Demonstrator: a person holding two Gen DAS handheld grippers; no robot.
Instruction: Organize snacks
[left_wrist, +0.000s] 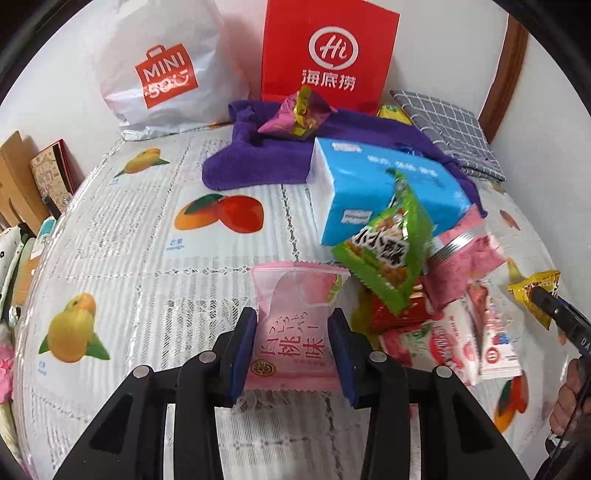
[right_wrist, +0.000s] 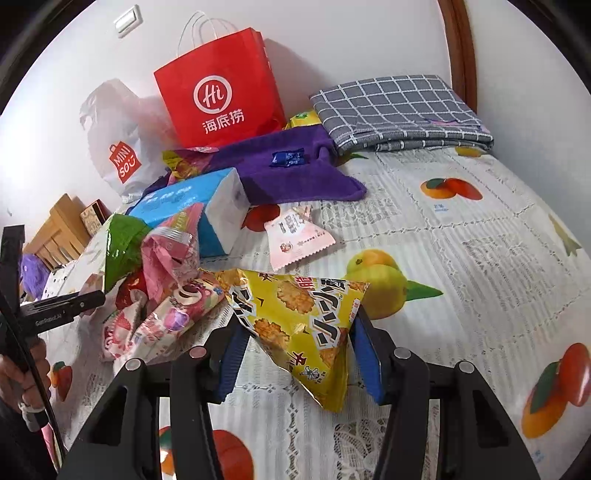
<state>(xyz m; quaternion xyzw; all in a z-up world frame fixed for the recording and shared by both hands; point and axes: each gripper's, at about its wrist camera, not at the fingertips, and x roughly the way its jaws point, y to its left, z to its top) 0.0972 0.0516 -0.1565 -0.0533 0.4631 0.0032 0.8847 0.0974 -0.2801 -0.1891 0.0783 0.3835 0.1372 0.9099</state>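
Gripping a pink peach-flavour snack packet (left_wrist: 295, 325), the left gripper (left_wrist: 293, 345) has its blue-padded fingers (left_wrist: 242, 354) clamped on both side edges; the packet stands upright between them, above the fruit-print tablecloth (left_wrist: 147, 258) on the worktop. Right gripper (right_wrist: 297, 354) likewise clenched on a yellow triangular cracker packet (right_wrist: 295, 325), pads pressing its left and right corners, lower tip hanging down between the fingers.

Just right of the pink packet, seen from the left wrist: a heap of snacks. Green triangular packet (left_wrist: 388, 251) on top, tilted, leaning against a pink foil-edged pouch (left_wrist: 461, 258); red wrappers (left_wrist: 399, 314) and white-and-red strawberry-print packets (left_wrist: 480, 343) beneath. Blue tissue pack (left_wrist: 380, 184) behind the heap, touching it. Purple towel (left_wrist: 266, 155) further back, carrying a magenta-and-gold triangular packet (left_wrist: 299, 114).

Right wrist view adds a small pink-white packet (right_wrist: 295, 236) lying alone just beside the tissue pack, and a small blue wrapper (right_wrist: 288, 158) on the towel.

Against the wall: red Haidilao paper bag (left_wrist: 328, 51) upright, white Miniso plastic bag (left_wrist: 162, 66) to its left. Grey checked folded cloth (right_wrist: 399, 110) at the far right corner.
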